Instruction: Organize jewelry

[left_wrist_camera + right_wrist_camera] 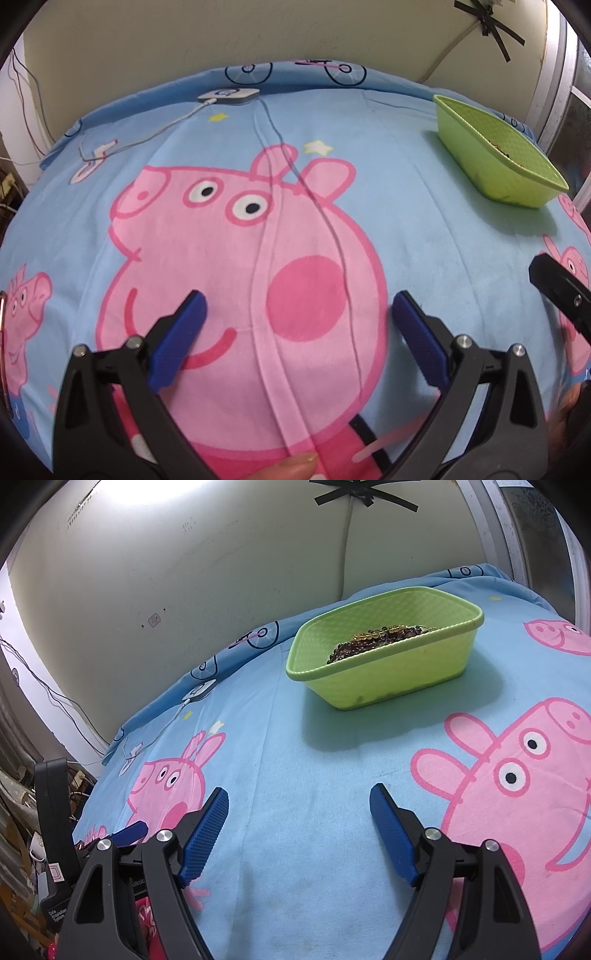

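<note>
A green plastic basket (388, 679) stands on the blue cartoon-pig cloth, ahead of my right gripper. Several beaded bracelets (376, 640), dark and amber, lie inside it. The basket also shows in the left wrist view (491, 177) at the far right. My right gripper (299, 801) is open and empty, low over the cloth, short of the basket. My left gripper (295, 306) is open and empty over the big pig print. Part of the right gripper (561, 291) shows at the right edge of the left wrist view.
A small white device (229, 96) with a white cable lies at the far edge of the cloth, near the wall; it also shows in the right wrist view (199, 692). Cluttered items and wires (44, 812) sit off the table's left side.
</note>
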Tool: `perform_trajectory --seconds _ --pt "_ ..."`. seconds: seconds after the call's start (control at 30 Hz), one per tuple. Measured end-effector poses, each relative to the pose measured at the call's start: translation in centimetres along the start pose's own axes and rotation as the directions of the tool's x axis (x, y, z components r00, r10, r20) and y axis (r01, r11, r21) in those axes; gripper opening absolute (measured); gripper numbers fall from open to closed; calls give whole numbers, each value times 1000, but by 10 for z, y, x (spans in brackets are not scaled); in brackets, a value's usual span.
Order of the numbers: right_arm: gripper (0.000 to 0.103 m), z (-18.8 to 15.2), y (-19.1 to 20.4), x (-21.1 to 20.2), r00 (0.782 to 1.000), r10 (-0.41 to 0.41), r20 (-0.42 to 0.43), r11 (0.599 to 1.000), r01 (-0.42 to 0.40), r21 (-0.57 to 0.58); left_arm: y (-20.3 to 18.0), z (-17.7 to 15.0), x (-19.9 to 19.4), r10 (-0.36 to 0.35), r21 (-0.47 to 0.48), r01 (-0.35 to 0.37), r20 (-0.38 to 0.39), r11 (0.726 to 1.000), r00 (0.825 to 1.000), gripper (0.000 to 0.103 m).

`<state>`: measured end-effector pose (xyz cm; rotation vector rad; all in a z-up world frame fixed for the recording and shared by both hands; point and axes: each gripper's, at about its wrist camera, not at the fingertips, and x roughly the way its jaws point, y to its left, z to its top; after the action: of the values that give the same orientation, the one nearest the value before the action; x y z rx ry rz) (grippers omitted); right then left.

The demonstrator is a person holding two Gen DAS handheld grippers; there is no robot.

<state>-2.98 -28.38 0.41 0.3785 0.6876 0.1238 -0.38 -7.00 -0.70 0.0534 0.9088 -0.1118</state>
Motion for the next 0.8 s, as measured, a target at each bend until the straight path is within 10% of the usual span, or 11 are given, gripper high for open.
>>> perform_trajectory --seconds 0.8 --pt "75 -3 10 -1 1000 20 -6 998 -21 -55 1 -4 -3 -25 36 25 2 999 1000 97"
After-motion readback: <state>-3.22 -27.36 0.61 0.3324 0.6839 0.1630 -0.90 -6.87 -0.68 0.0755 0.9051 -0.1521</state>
